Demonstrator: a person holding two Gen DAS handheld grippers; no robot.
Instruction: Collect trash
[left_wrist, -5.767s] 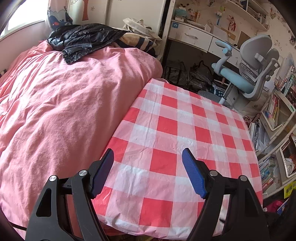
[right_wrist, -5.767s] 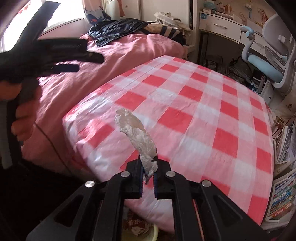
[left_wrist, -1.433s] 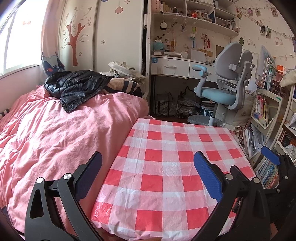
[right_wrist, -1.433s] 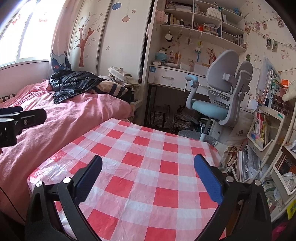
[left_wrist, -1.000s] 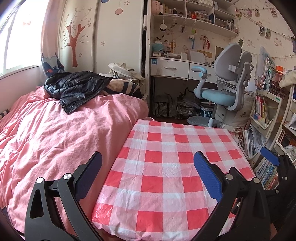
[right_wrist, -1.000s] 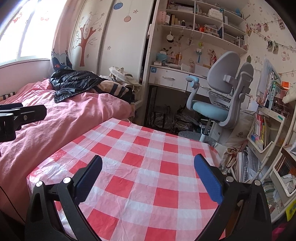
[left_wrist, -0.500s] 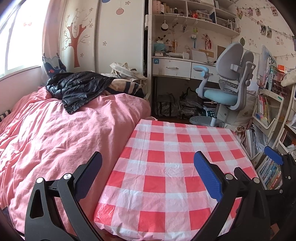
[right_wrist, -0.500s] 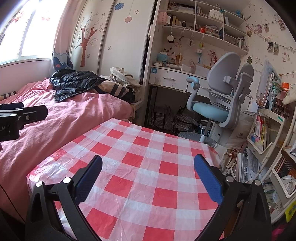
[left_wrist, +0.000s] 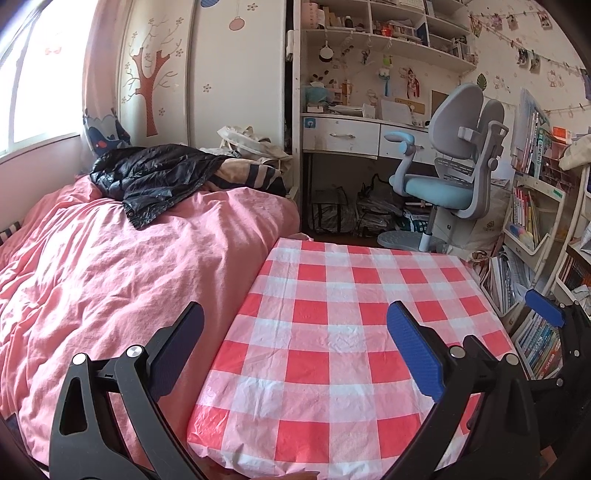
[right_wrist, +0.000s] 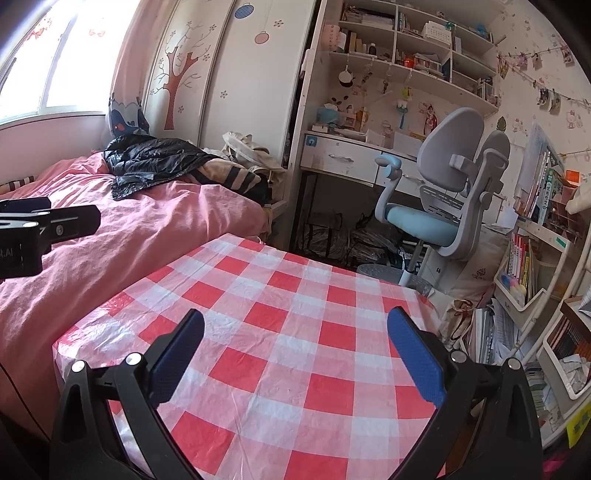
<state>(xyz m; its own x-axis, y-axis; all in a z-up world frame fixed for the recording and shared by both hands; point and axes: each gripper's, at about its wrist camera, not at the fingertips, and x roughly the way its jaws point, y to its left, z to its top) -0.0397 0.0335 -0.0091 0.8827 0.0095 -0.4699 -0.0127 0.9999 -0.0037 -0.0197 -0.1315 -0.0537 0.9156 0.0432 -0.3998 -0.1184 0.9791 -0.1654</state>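
The table with the red and white checked cloth (left_wrist: 332, 325) lies below both grippers, and it also shows in the right wrist view (right_wrist: 280, 332). I see no trash on it. My left gripper (left_wrist: 295, 343) is open wide and empty over the table's near left edge. My right gripper (right_wrist: 295, 347) is open wide and empty above the table's near side. The right gripper's blue pad (left_wrist: 545, 312) shows at the right edge of the left wrist view. The left gripper's finger (right_wrist: 48, 221) shows at the left of the right wrist view.
A bed with a pink duvet (left_wrist: 110, 266) and a black jacket (left_wrist: 155, 177) lies left of the table. A grey and blue desk chair (left_wrist: 454, 173), a white desk (left_wrist: 343, 134) and bags under it stand behind. Bookshelves (left_wrist: 532, 221) stand at the right.
Earlier the right gripper held a crumpled white tissue; now it is open and empty. Over the last second both views have barely shifted and the grippers stay open.
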